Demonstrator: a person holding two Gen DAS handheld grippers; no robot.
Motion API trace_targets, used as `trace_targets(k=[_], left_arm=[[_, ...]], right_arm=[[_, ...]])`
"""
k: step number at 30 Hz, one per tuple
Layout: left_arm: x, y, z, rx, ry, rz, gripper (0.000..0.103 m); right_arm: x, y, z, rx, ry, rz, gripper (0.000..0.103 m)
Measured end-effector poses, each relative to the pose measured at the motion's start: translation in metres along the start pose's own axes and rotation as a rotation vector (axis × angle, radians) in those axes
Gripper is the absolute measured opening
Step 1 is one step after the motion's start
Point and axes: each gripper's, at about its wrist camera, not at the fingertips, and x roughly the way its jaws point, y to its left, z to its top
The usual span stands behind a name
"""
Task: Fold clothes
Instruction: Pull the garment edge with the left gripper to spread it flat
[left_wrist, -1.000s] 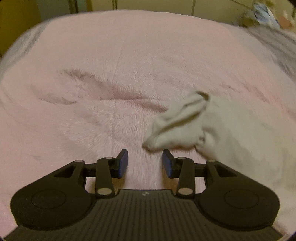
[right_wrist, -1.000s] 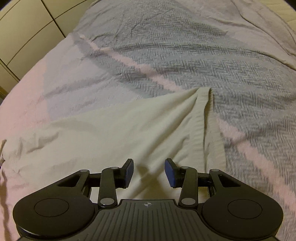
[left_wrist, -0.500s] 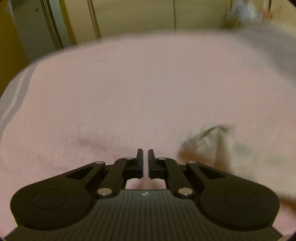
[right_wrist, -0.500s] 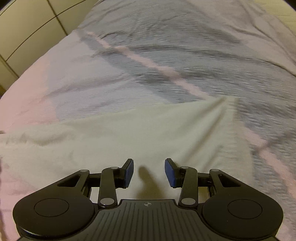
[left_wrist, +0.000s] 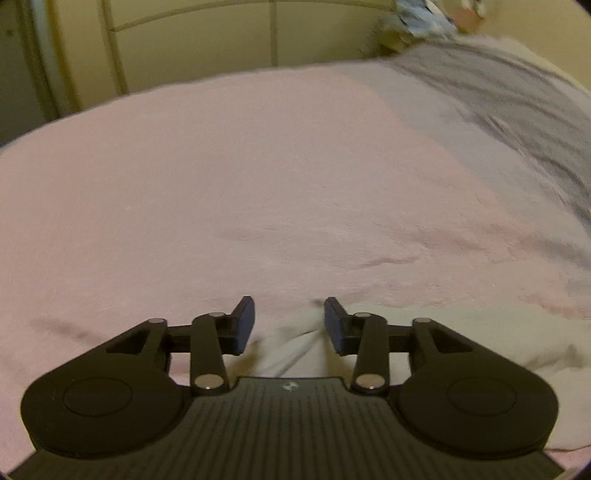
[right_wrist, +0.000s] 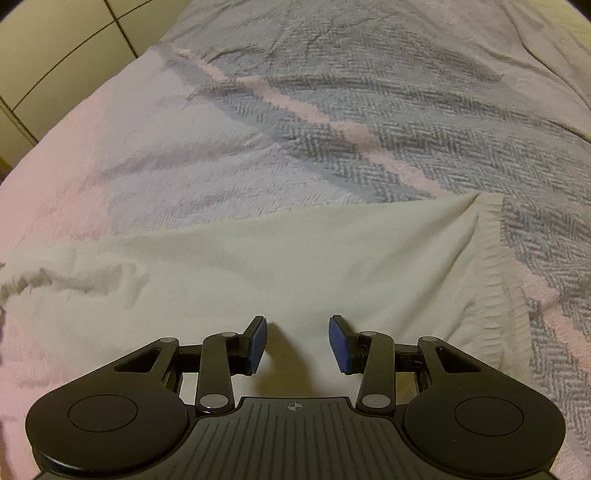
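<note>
A cream-white garment lies spread on the bed, with a ribbed hem along its right edge. My right gripper is open and empty, low over the garment's near part. In the left wrist view the garment's crumpled end lies under and right of my left gripper, which is open with cloth showing between its jaws but not pinched.
The bed has a pink blanket and a grey herringbone blanket with a pink stripe. Cream cupboard doors stand beyond the bed's far edge. Some clutter sits at the far right corner.
My left gripper shut half a second ago and has opened again, now standing over the garment's end. My right gripper stayed open and the garment's hem corner shifted right in its view.
</note>
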Motion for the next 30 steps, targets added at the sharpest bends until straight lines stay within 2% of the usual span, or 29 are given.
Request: trace_targets(k=[1, 4, 5, 7, 10, 12, 14, 15, 16, 17, 19, 20, 23, 26, 30], left_arm=[[0.010, -0.009, 0.003, 0.023, 0.033, -0.006, 0.032], [0.033, -0.019, 0.007, 0.046, 0.103, 0.020, 0.003], [0.040, -0.020, 0.007, 0.046, 0.121, 0.036, 0.002], [0.034, 0.002, 0.010, -0.097, 0.065, 0.018, 0.002], [0.026, 0.037, 0.019, -0.317, -0.021, 0.035, 0.001], [0.026, 0.058, 0.023, -0.446, -0.039, 0.015, 0.001], [0.032, 0.060, 0.026, -0.454, -0.013, 0.057, 0.005], [0.034, 0.057, 0.027, -0.420, 0.000, 0.090, 0.009], [0.035, 0.054, 0.027, -0.385, 0.012, 0.123, 0.019], [0.034, 0.054, 0.028, -0.377, 0.009, 0.148, 0.023], [0.025, 0.058, 0.027, -0.393, -0.007, 0.170, 0.025], [0.019, 0.065, 0.022, -0.438, -0.006, 0.148, 0.029], [-0.003, 0.081, -0.002, -0.580, -0.002, 0.081, 0.029], [-0.024, 0.095, -0.046, -0.773, 0.004, -0.029, 0.029], [-0.031, 0.101, -0.097, -1.021, 0.014, -0.115, 0.027]], right_arm=[[0.000, -0.002, 0.001, 0.003, 0.000, -0.003, 0.041], [-0.001, -0.009, -0.002, 0.011, -0.003, -0.021, 0.041], [-0.001, -0.013, -0.002, 0.014, -0.003, -0.028, 0.041], [-0.001, -0.018, -0.003, 0.021, -0.001, -0.033, 0.041], [0.001, -0.024, -0.002, 0.027, 0.006, -0.028, 0.041], [0.003, -0.025, -0.001, 0.025, 0.010, -0.027, 0.041], [0.005, -0.024, -0.001, 0.020, 0.014, -0.029, 0.041], [0.005, -0.024, -0.001, 0.018, 0.014, -0.028, 0.041], [0.005, -0.025, -0.001, 0.017, 0.014, -0.026, 0.041], [0.005, -0.025, -0.002, 0.016, 0.014, -0.024, 0.041], [0.005, -0.026, -0.002, 0.014, 0.014, -0.021, 0.041], [0.005, -0.027, -0.002, 0.013, 0.014, -0.019, 0.041], [0.004, -0.030, -0.003, 0.022, 0.011, -0.015, 0.041], [0.002, -0.033, -0.005, 0.041, 0.008, -0.013, 0.041], [0.003, -0.033, -0.008, 0.037, 0.008, -0.014, 0.041]])
